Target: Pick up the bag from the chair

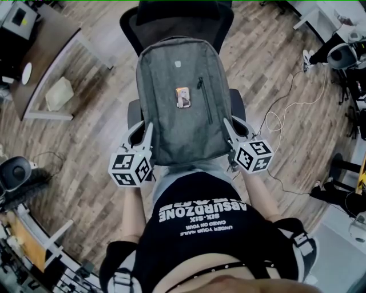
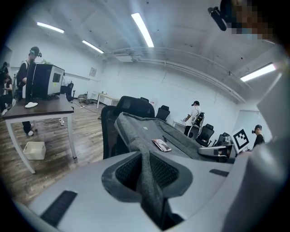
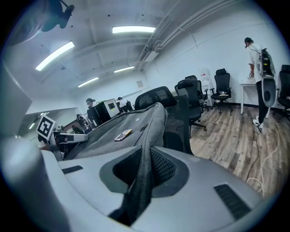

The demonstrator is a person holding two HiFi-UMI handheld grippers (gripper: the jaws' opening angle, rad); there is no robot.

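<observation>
Two grippers, one bag. The grey backpack (image 1: 180, 109) fills the centre of the head view, flat and face up, its top end toward the upper edge of the frame over the black chair (image 1: 183, 17).

- The left gripper (image 1: 143, 130) sits at the bag's lower left edge and the right gripper (image 1: 233, 127) at its lower right edge, so the bag spans the gap between them.
- Left gripper view: the jaws are clamped on a fold of the bag's grey fabric (image 2: 152, 190), which runs up from between the pads to the rest of the bag in mid frame.
- Right gripper view: the same grip, with the jaws pinched on a fold of the fabric (image 3: 140, 190) at the side seam.
- I cannot tell whether the bag's underside touches the seat.

Materials:
- The bag is a heathered grey woven cloth, matte, with a rounded rectangular shape.
- A dark zip (image 1: 205, 100) runs lengthwise right of centre.
- A small tan rectangular tag (image 1: 183, 97) lies on the front panel.
- The gripper bodies are smooth pale grey plastic, and the pad recesses have a dark mesh texture.
- The chair back is black mesh.
- The floor (image 1: 91, 131) is brown wood planks.
</observation>
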